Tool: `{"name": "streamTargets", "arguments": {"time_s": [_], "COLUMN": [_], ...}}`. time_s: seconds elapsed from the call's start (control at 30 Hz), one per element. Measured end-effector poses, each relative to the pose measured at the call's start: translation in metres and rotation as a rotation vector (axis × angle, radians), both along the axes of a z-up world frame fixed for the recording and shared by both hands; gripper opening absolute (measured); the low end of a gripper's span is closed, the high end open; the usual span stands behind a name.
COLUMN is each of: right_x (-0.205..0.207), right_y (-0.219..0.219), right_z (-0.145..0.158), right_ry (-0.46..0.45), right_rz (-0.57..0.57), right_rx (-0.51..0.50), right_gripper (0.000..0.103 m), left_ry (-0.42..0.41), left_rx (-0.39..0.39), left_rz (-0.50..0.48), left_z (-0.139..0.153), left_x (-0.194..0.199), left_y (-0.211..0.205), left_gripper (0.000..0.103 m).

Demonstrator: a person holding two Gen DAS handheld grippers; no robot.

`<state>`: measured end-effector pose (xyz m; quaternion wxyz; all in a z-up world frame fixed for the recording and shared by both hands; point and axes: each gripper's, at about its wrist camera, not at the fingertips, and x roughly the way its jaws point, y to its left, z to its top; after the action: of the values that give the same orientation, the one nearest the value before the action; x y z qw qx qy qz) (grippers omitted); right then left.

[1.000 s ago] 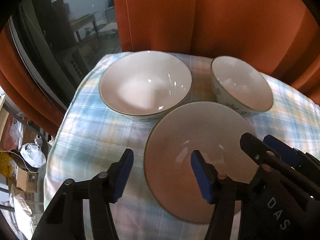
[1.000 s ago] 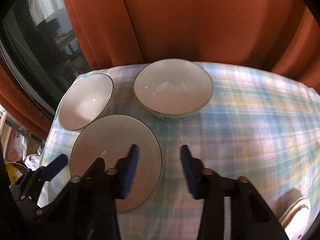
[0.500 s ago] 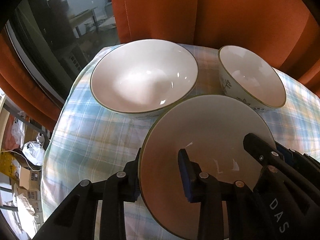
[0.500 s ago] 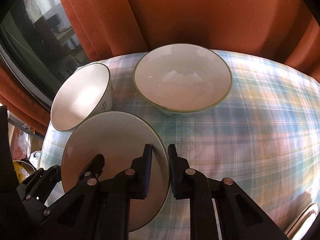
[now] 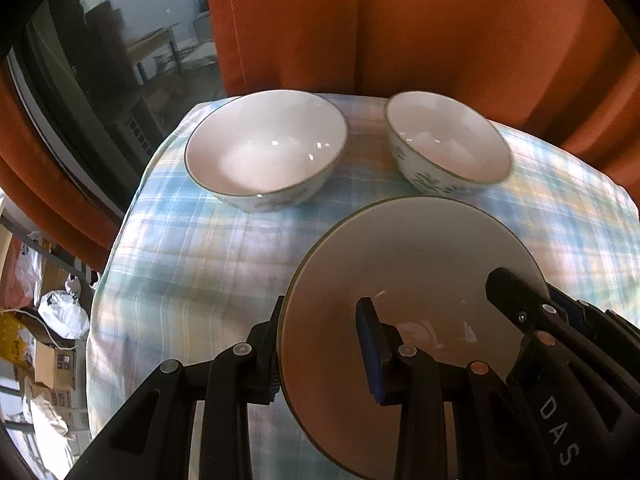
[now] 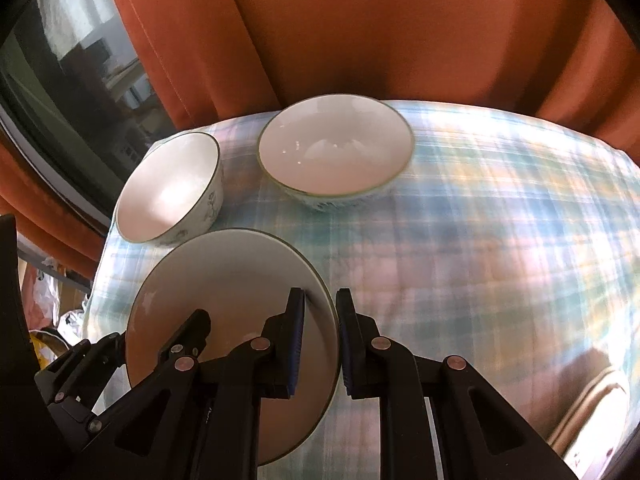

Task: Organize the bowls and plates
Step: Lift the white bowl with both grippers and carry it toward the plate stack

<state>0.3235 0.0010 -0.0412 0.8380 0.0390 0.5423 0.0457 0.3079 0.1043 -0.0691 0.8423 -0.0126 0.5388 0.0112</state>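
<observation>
A white plate (image 5: pixel 412 272) with a thin green rim is gripped from both sides over the plaid tablecloth (image 5: pixel 200 264). My left gripper (image 5: pixel 322 328) is shut on its left rim, one blue pad on top and the other finger beneath. My right gripper (image 6: pixel 320 320) is shut on the right rim of the plate (image 6: pixel 228 292). Each gripper shows in the other's view: the right gripper (image 5: pixel 520 300) and the left gripper (image 6: pixel 192 328). Beyond the plate stand two white bowls with flowered outsides: the left bowl (image 5: pixel 266 148) (image 6: pixel 168 188) and the right bowl (image 5: pixel 448 140) (image 6: pixel 336 148).
Orange curtains (image 6: pixel 360 32) hang right behind the table, with a dark window (image 5: pixel 120 60) at the left. The table's left edge (image 5: pixel 116 248) drops to a floor with boxes and bags (image 5: pixel 52 344). Bare cloth (image 6: pixel 500 220) stretches to the right.
Both grippers closed on the plate's rim, left then right sides clamped. The plate has since come back toward me, so a strip of cloth now shows between it and the bowls.
</observation>
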Motion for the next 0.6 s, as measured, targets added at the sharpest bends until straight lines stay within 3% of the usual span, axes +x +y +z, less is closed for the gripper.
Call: {"name": "streamTargets", "arguments": {"time_s": [0.37,0.6], "right_x": [-0.073,-0.116], "right_y": [-0.034,-0.058], "right_z": [0.020,0.026], "right_ry": [-0.007,-0.004], "right_rz": [-0.099,-0.120], "right_rx": [-0.024,-0.037], "right_gripper": [0.020,0.020], "left_ry": [0.009,0.008], "left_rx": [-0.029,0.001], "left_rz": [-0.086,-0.118], "left_z": [0.010,0.013], "left_x": [-0.055,-0.094], "left_y": [-0.029,-0.055], "left_gripper": [0.032,0.032]}}
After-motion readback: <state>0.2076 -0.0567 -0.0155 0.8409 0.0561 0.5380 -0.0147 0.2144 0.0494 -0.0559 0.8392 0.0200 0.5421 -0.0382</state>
